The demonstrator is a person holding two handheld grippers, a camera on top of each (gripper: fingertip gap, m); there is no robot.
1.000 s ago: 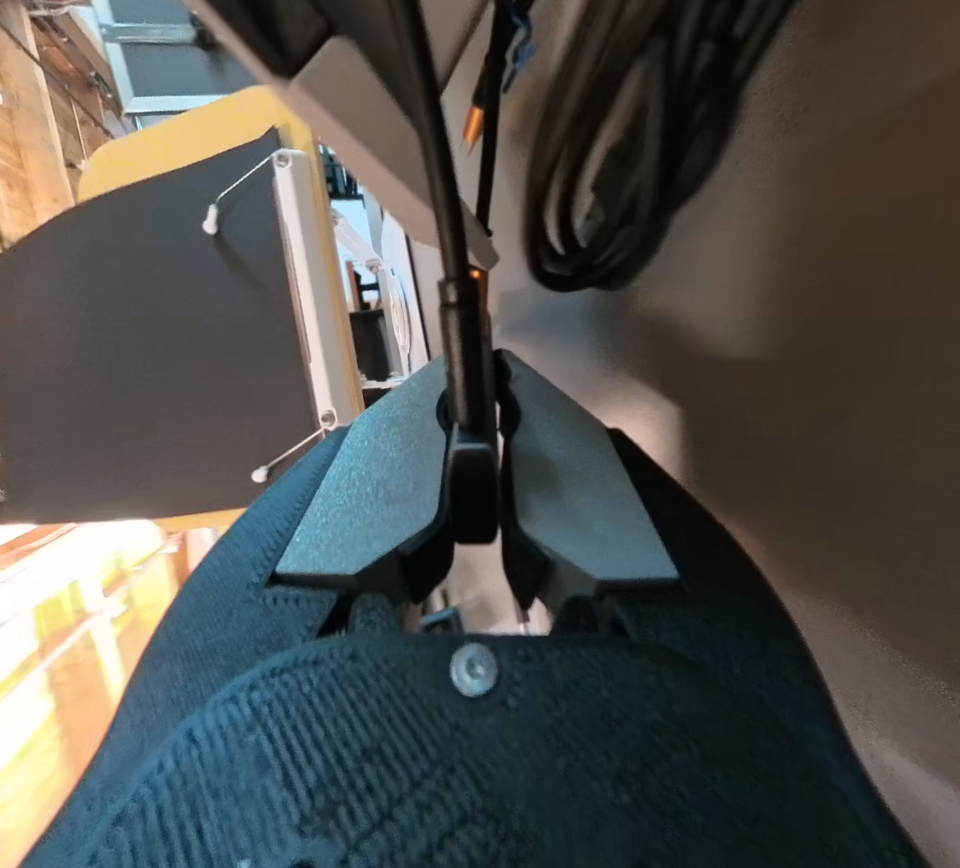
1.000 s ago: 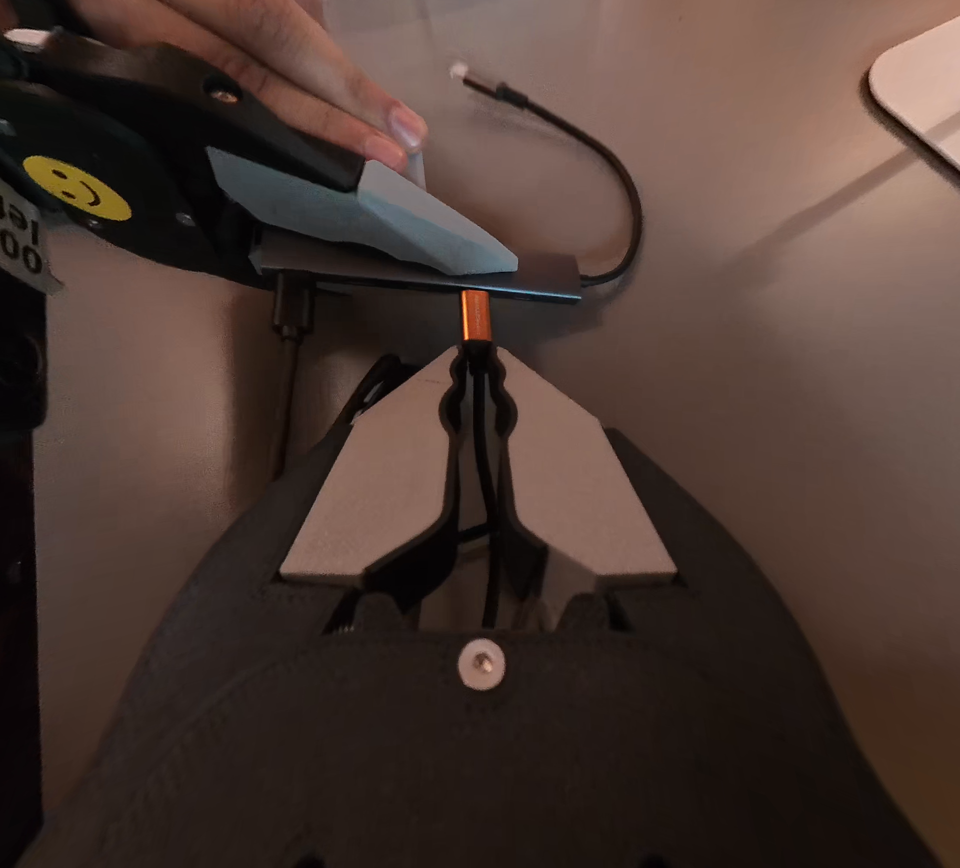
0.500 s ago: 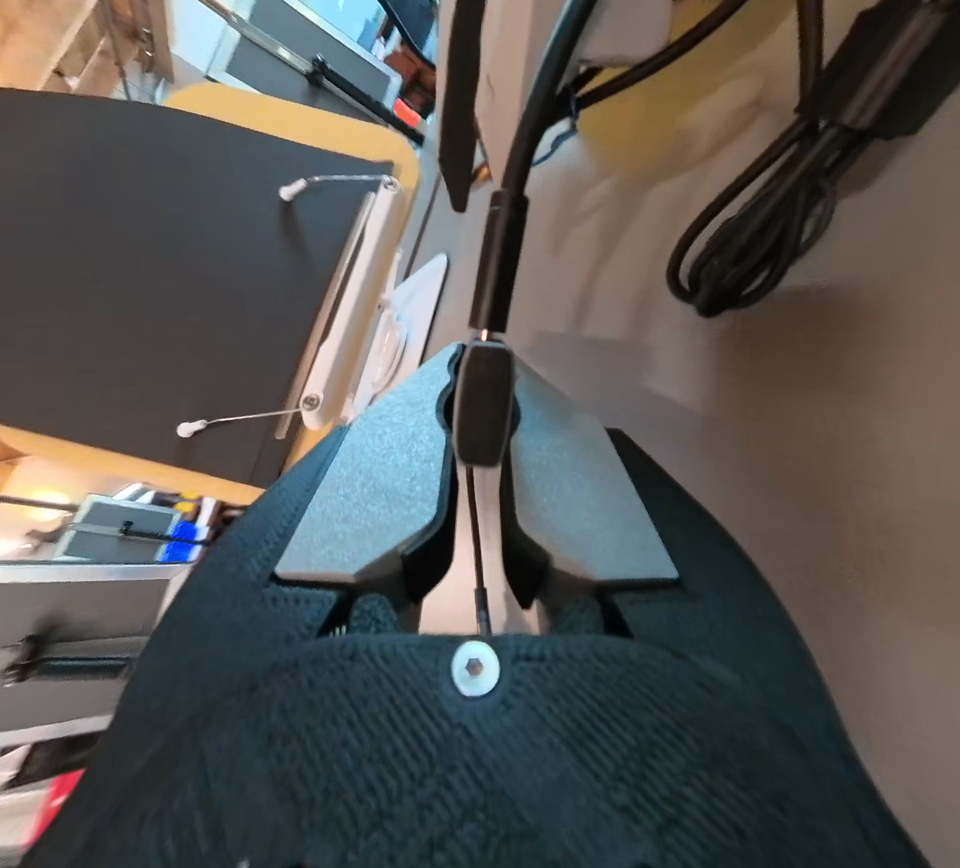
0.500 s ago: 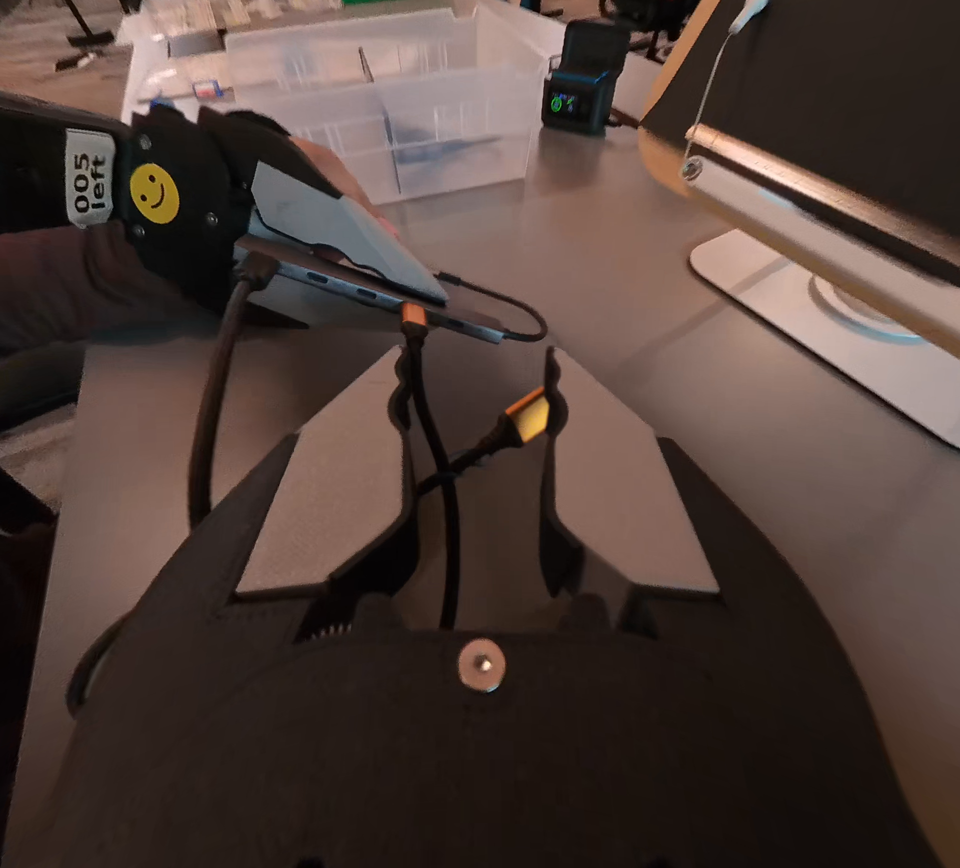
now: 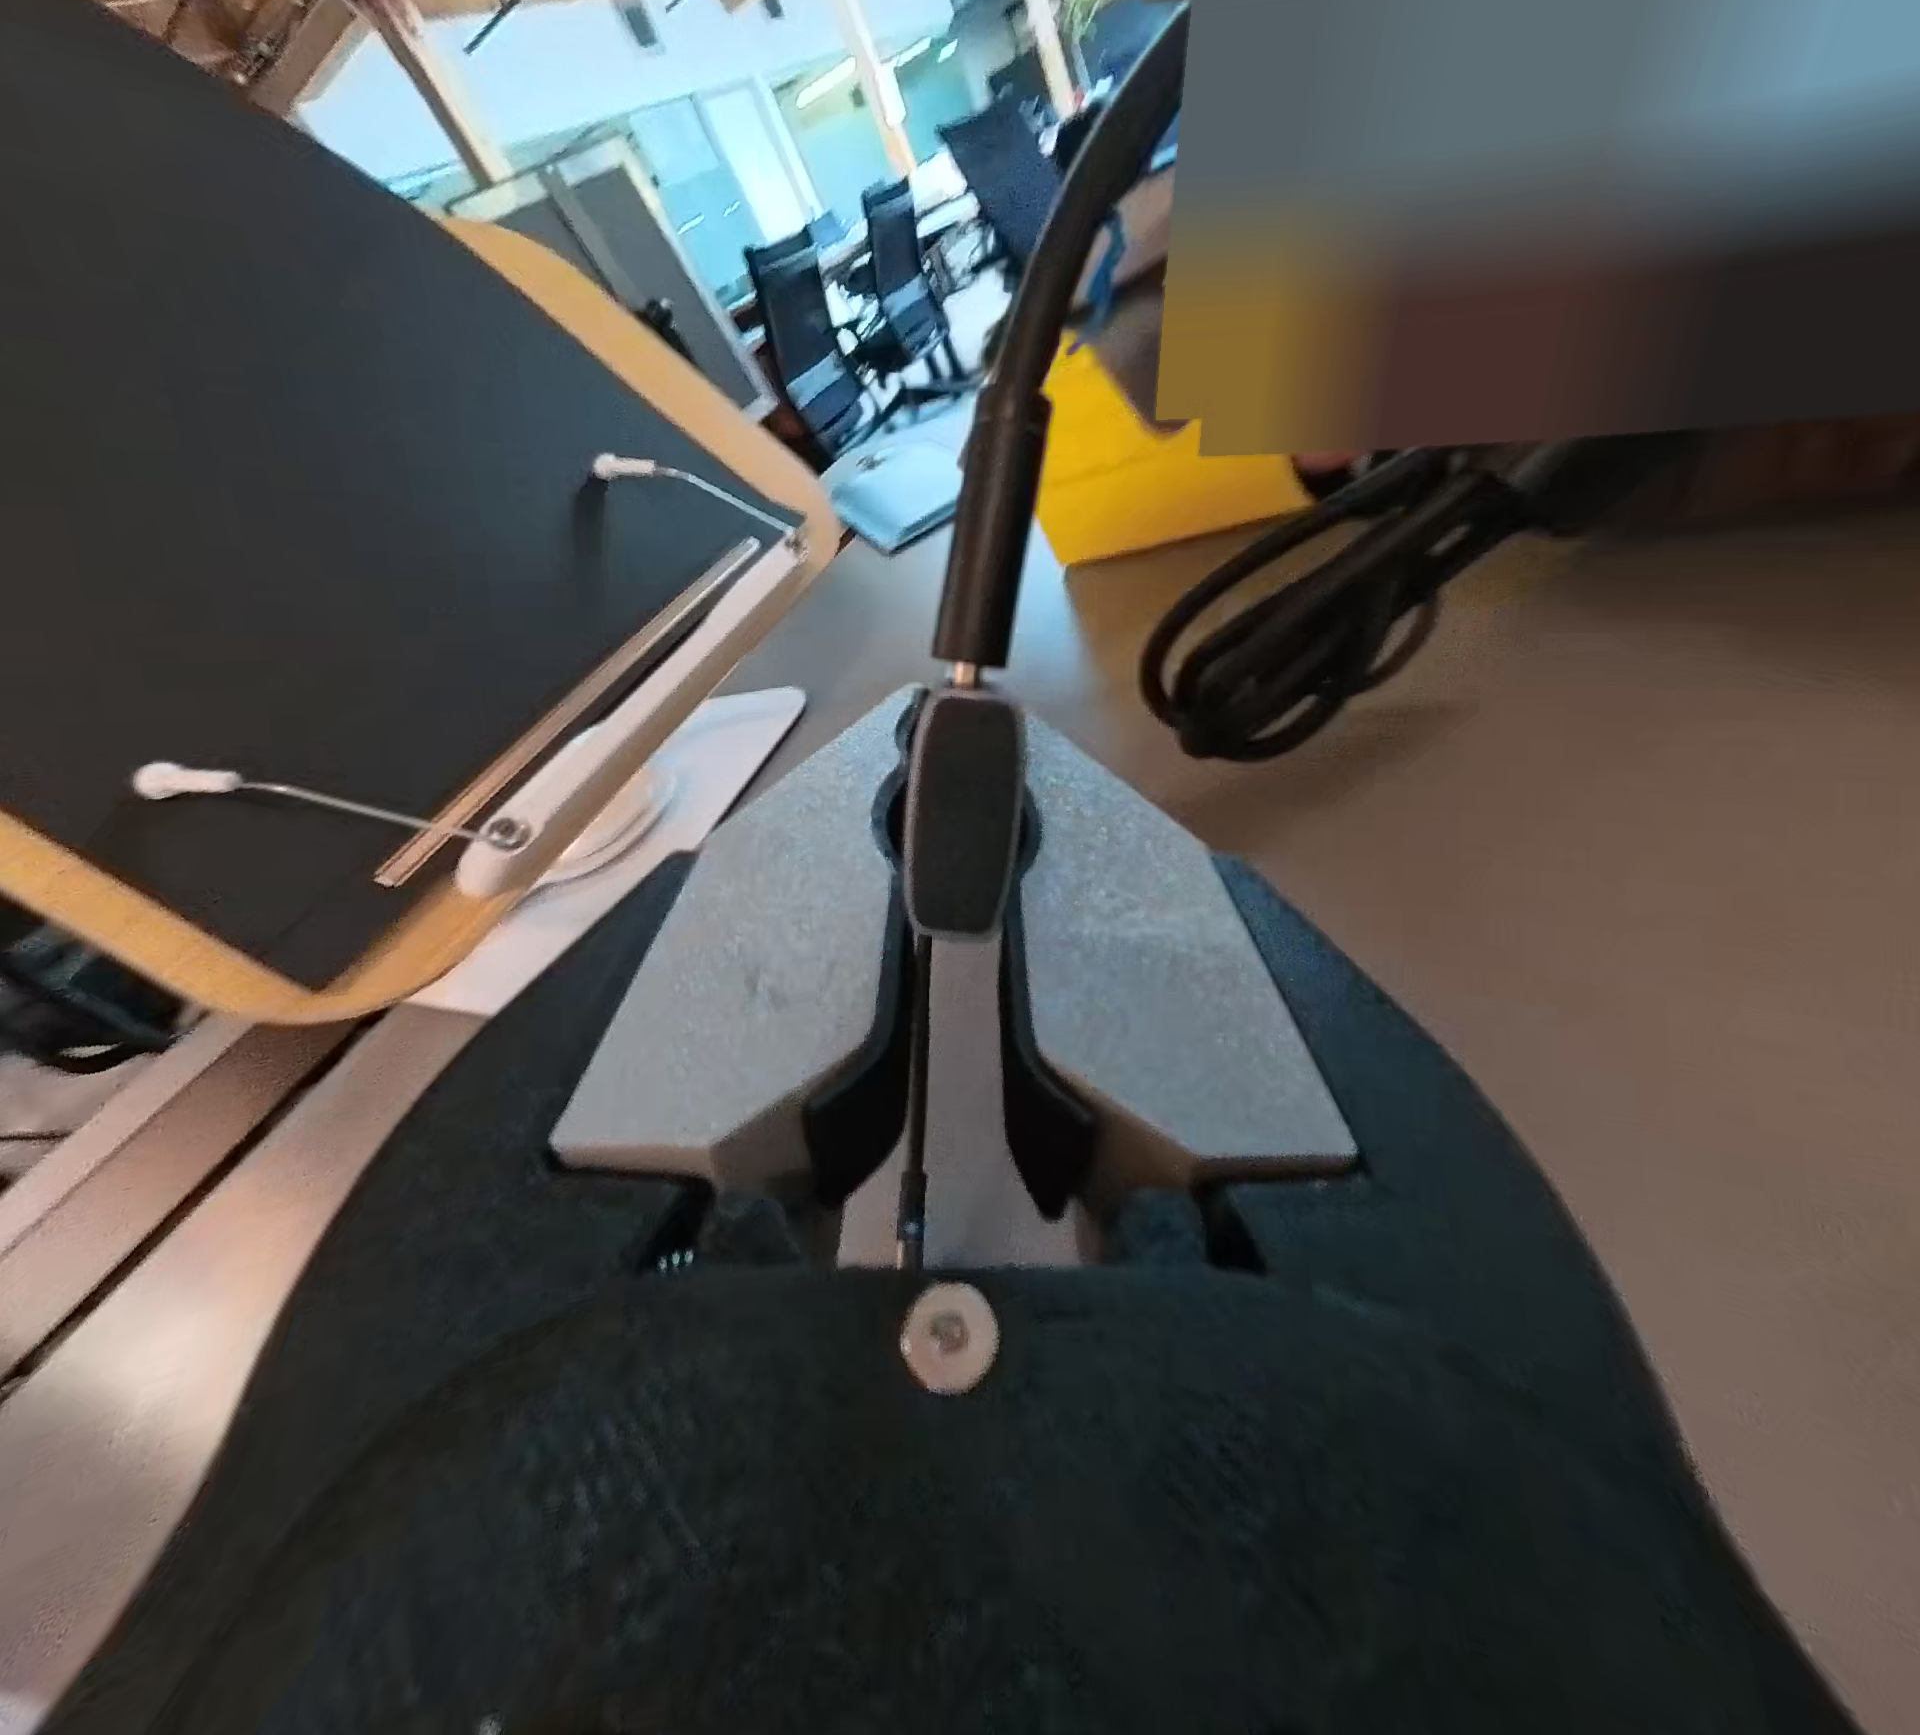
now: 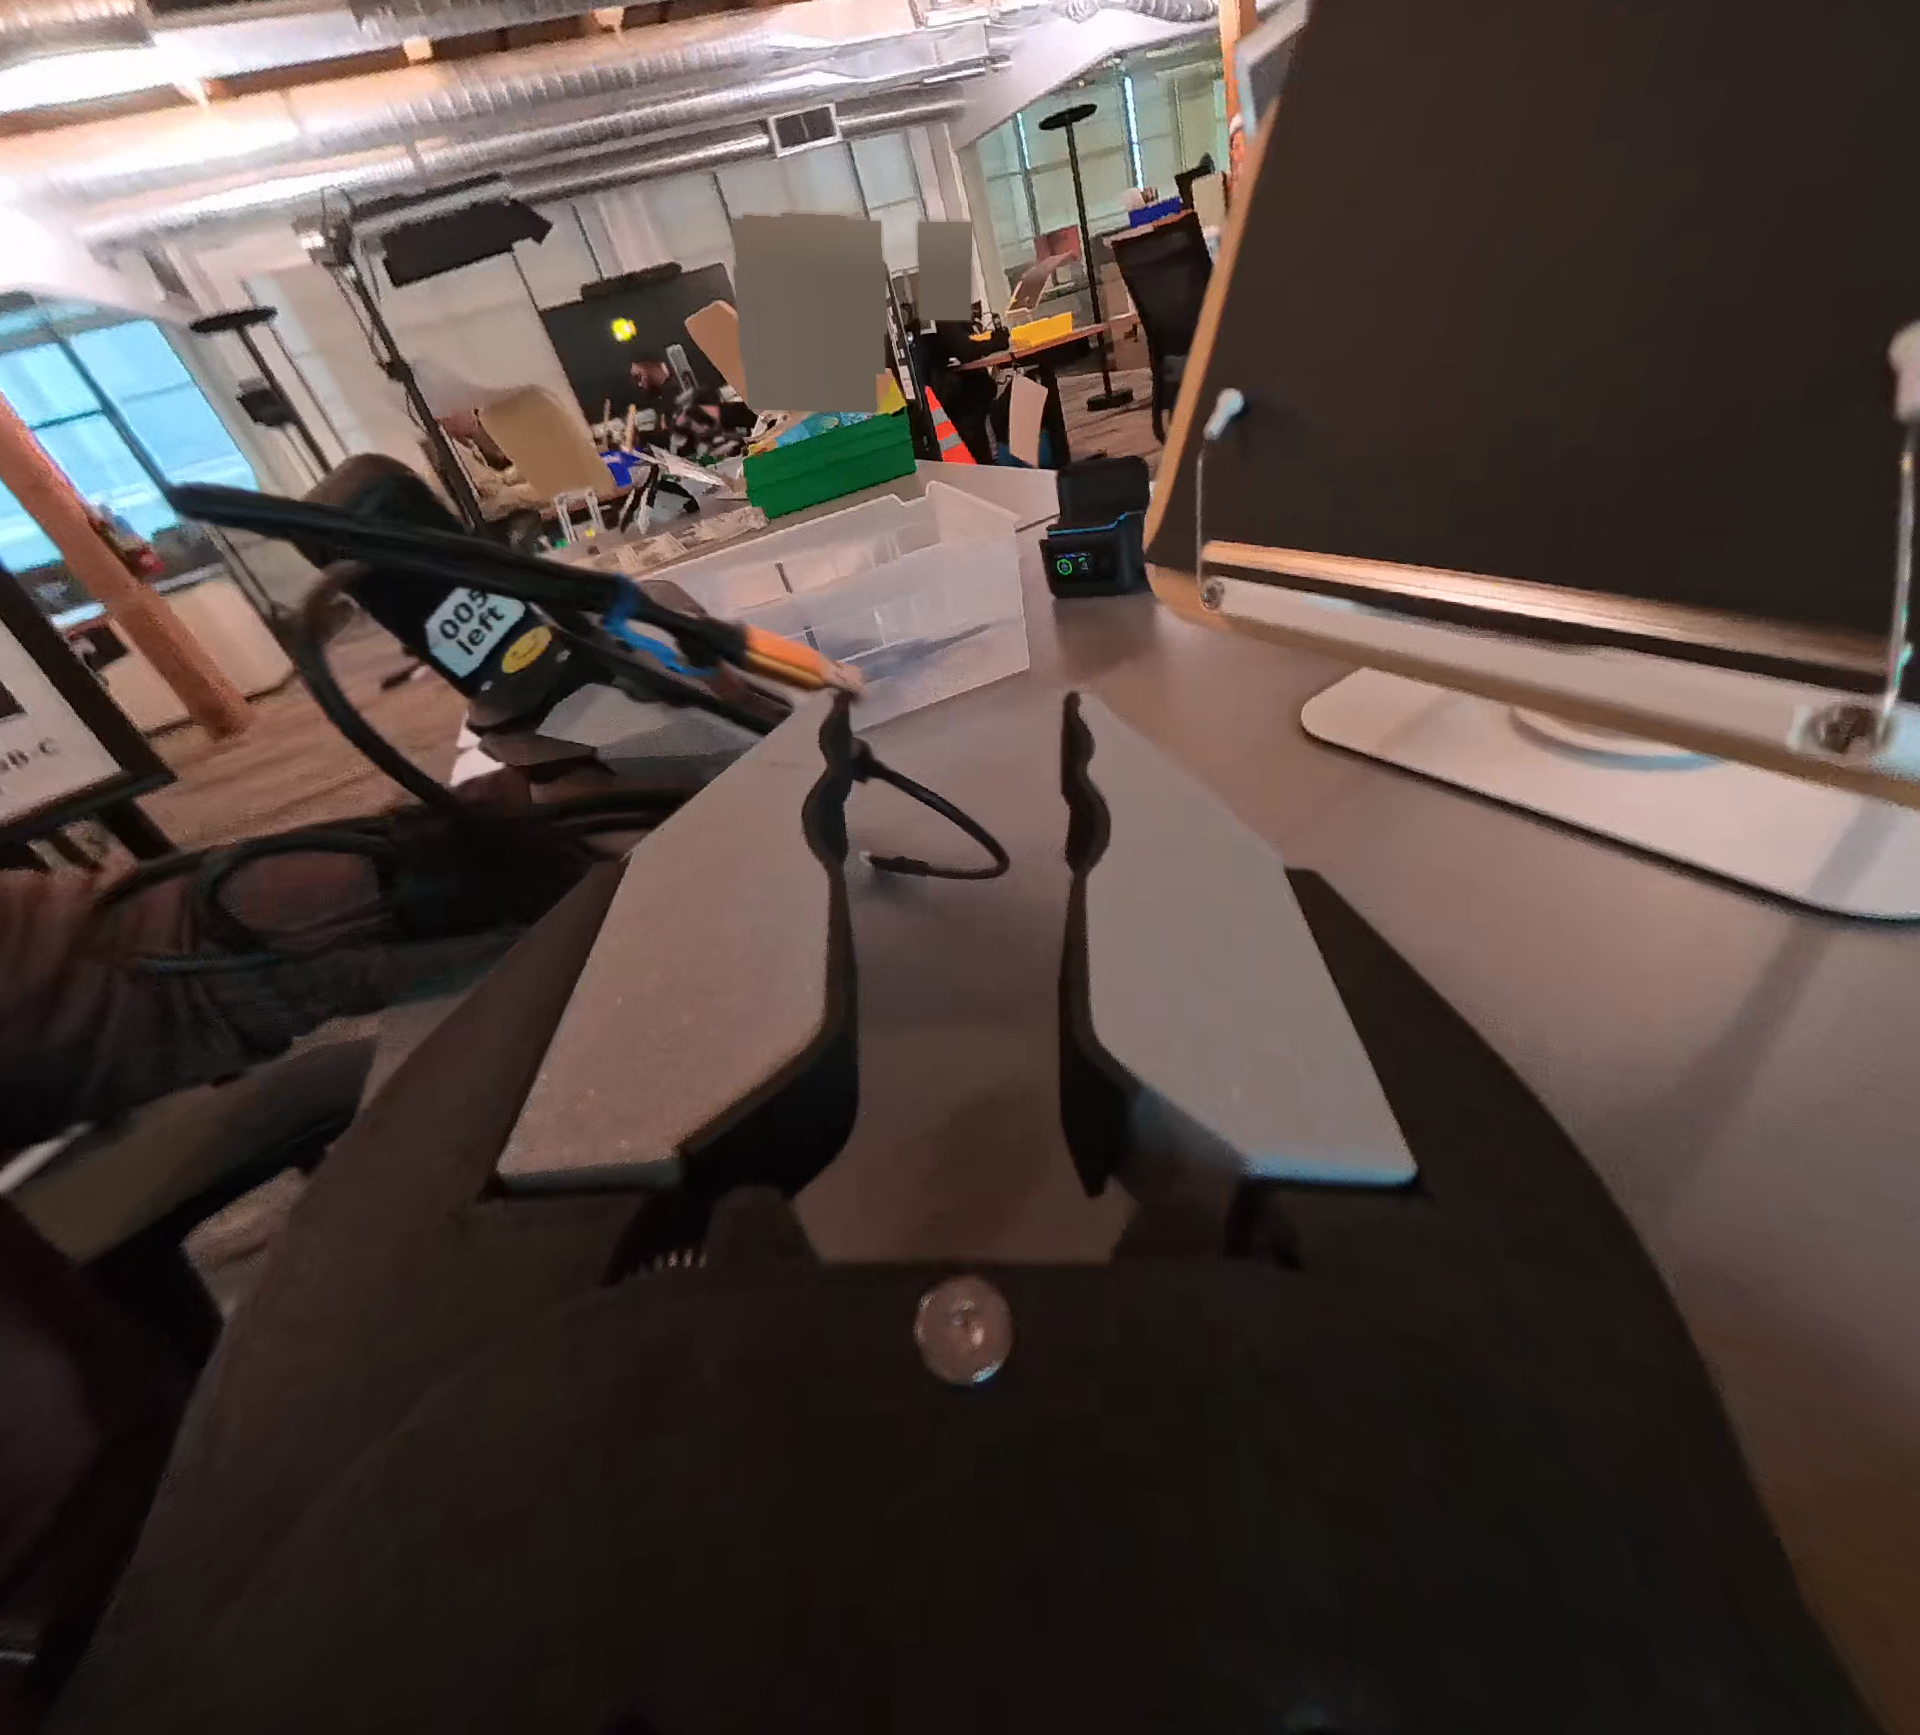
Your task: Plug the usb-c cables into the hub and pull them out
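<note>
Matte grey plastic forms the slim, flat hub [image 5: 958, 828], seen end-on and clamped between the two textured grey fingers [image 5: 764, 958] of the left claw [image 5: 961, 729], lifted clear of the smooth grey-brown worktop [image 5: 1558, 854]. One thick black cable with a cylindrical plug [image 5: 987, 563] is seated in the hub's far end and arcs upward. A coiled bundle of black cords [image 5: 1299, 636] lies on the worktop to the right.

The right claw [image 6: 956, 719] is tilted upward, its two wavy-edged fingers apart and holding nothing. Near its left tip hangs one black braided cable with an orange metal plug [image 6: 790, 651], free of any port. The hub's thin black pigtail lead [image 6: 935, 828] curls on the worktop between the fingers.
</note>
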